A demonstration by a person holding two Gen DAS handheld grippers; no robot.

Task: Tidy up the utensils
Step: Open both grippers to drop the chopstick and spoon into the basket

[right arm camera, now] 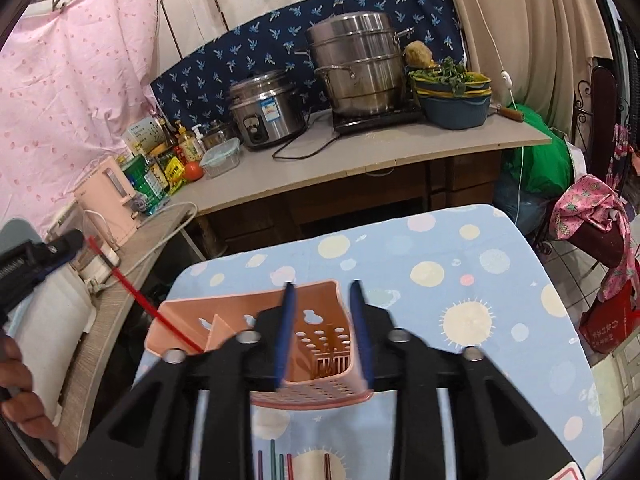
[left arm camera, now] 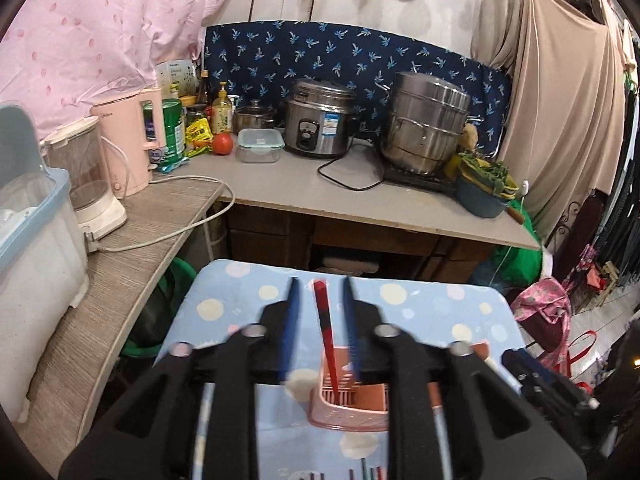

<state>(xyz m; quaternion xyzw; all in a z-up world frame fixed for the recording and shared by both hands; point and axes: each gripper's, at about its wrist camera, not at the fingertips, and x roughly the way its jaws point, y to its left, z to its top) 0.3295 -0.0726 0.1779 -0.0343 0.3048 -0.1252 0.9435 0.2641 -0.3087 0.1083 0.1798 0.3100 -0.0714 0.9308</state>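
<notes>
A pink slotted utensil basket [left arm camera: 348,400] stands on the small table with the blue dotted cloth [left arm camera: 432,304]. One red chopstick [left arm camera: 325,320] leans in the basket, its top end between the blue fingers of my left gripper [left arm camera: 320,282]. There is a gap on each side and the pads do not press on it. In the right wrist view the same chopstick [right arm camera: 140,294] slants from the left gripper [right arm camera: 68,246] down into the basket [right arm camera: 224,312]. My right gripper [right arm camera: 322,284] hangs open over the basket with nothing in its jaws. Several coloured chopsticks [right arm camera: 276,464] lie on the cloth below it.
Behind the table, a grey counter [left arm camera: 304,184] carries a rice cooker [left arm camera: 316,124], a tall steel steamer [left arm camera: 424,124], a lidded box, bottles and a basin of greens [left arm camera: 484,184]. A side shelf at the left holds kettles [left arm camera: 132,144] and a cord. A hand [right arm camera: 16,380] shows at the left edge.
</notes>
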